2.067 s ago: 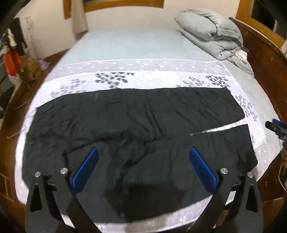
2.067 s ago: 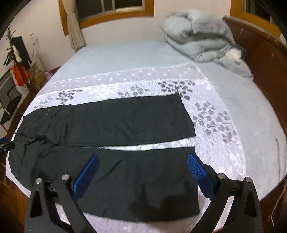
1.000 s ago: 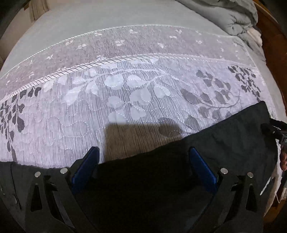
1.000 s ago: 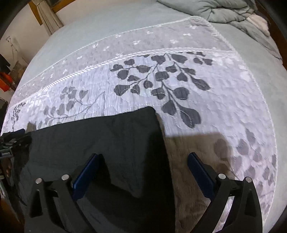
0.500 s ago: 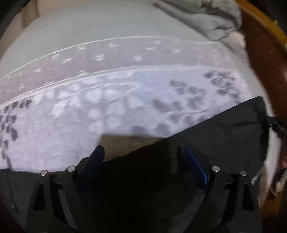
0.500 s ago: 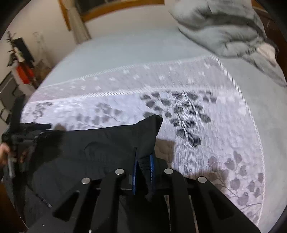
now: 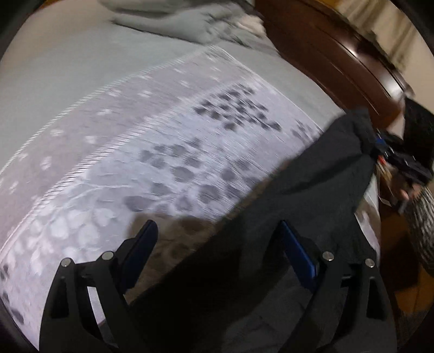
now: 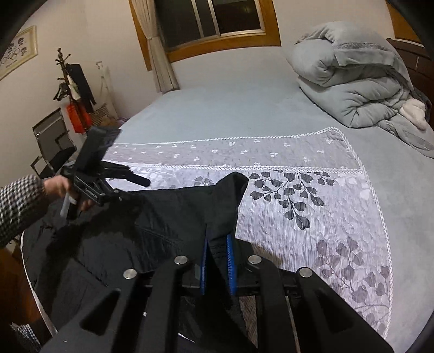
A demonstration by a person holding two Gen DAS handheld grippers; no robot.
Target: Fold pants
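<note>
A wide bed [image 8: 244, 114] with a pale blue-grey sheet fills both views, and a white quilted cover [image 8: 320, 195] with grey leaf patterns lies across its near part. A rolled grey duvet [image 8: 350, 78] sits at the far right corner against the dark wooden headboard [image 7: 331, 54]. The black pants [image 8: 152, 225] lie on the near side of the cover, one end lifted off it into a raised peak. In the left wrist view, blurred, the dark cloth [image 7: 312, 190] stretches from the lower frame up to a bunched corner at the far right.

The right gripper [image 8: 217, 264] has its blue pads [image 8: 231, 260] squeezed together on a fold of the pants, the fabric rising straight out between them. The left gripper [image 7: 219, 247] has its jaws spread wide; its right finger sits over the black cloth and its left finger over the cover, with nothing pinched between them. In the right wrist view it [image 8: 114, 182] hangs just above the pants, held by a hand in a checked sleeve [image 8: 19, 206]. A wood-framed window [image 8: 211, 21] and a coat rack [image 8: 73, 81] stand beyond the bed
</note>
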